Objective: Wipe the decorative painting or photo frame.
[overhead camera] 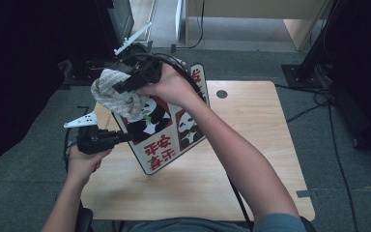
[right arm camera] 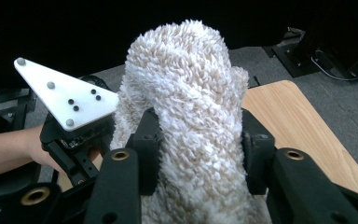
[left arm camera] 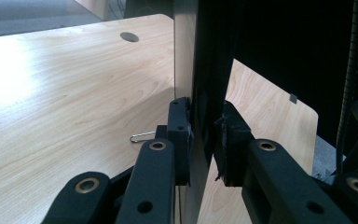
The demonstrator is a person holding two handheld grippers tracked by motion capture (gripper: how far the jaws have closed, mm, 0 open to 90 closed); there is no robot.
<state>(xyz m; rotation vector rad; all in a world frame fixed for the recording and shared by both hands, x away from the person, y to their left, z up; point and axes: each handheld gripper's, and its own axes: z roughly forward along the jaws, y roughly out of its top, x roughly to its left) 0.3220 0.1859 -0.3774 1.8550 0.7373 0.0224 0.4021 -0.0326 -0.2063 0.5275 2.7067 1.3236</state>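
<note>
High view: the left tongs (overhead camera: 125, 137) pinch the lower edge of the stiff red-and-white panda-print board (overhead camera: 166, 128), held tilted above the light wooden tabletop (overhead camera: 251, 145). Left gripper view: the thin, rigid board (left arm camera: 205, 70) is best gripped at its rim. Right gripper view: the right tongs (right arm camera: 200, 149) squeeze the soft, light cream terry cloth (right arm camera: 186, 84).

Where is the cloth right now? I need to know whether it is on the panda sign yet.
In the high view the cloth sits left of centre, clamped in the right gripper against the upper left of the panda sign, which the left gripper holds tilted above the table.
</note>
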